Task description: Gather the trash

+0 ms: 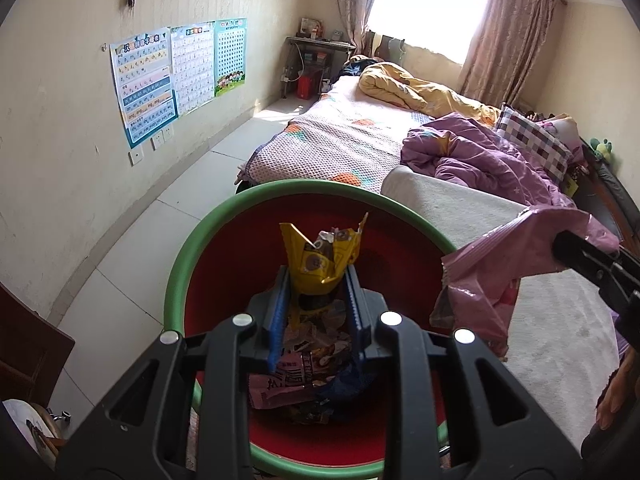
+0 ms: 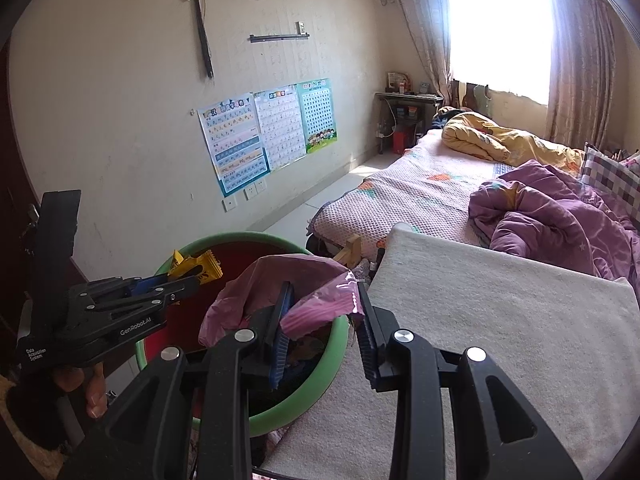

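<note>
Left gripper [image 1: 318,280] clamped on a yellow wrapper [image 1: 320,258] above the bin [image 1: 180,248]; right gripper [image 2: 324,312] gripping a pink bag [image 2: 280,280] near the bin's right rim.

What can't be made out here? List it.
- Bottom of the red bin with green rim: left wrist view, hidden by the left gripper and its yellow snack wrapper.
- Print on the pink plastic wrapper: right wrist view, crumpled in the right gripper.
- Wall poster text: too small in both views.
</note>
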Demonstrator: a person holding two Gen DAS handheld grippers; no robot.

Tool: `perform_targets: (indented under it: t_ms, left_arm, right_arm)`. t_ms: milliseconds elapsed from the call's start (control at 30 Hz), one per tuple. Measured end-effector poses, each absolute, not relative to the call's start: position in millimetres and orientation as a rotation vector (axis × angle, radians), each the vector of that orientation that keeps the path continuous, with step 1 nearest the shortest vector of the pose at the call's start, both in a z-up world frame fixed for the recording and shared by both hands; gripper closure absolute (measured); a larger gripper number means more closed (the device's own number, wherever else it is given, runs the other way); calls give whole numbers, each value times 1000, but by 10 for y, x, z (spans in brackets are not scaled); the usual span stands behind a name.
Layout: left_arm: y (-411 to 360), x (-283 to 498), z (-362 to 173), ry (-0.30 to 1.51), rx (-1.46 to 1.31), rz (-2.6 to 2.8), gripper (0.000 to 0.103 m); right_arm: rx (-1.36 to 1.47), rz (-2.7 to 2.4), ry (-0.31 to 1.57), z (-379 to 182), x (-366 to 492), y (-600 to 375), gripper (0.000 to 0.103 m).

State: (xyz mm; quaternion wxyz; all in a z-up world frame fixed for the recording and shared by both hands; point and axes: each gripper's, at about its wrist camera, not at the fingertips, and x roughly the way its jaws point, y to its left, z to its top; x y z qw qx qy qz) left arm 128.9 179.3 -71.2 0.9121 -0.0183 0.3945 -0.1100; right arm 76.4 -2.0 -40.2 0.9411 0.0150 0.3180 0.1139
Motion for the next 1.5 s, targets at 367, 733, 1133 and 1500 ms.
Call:
perform_targets:
  t_ms: [367, 733, 1133, 1500]
  left_arm:
    - [1800, 1326, -746, 821, -45, -218, 78]
    - [1769, 1382, -804, 839, -39, -210, 76]
    - [1758, 1408, -881, 853, -25, -193, 73]
    - [1787, 1423, -937, 858, -24, -155, 46]
  right_arm:
    - [5, 239, 652, -439, 793, 62, 73]
    - [-22, 236, 651, -463, 777, 116, 72]
    - [-67, 243, 638, -467, 710, 200, 63]
    - [-55, 264, 615, -418, 635, 168, 35]
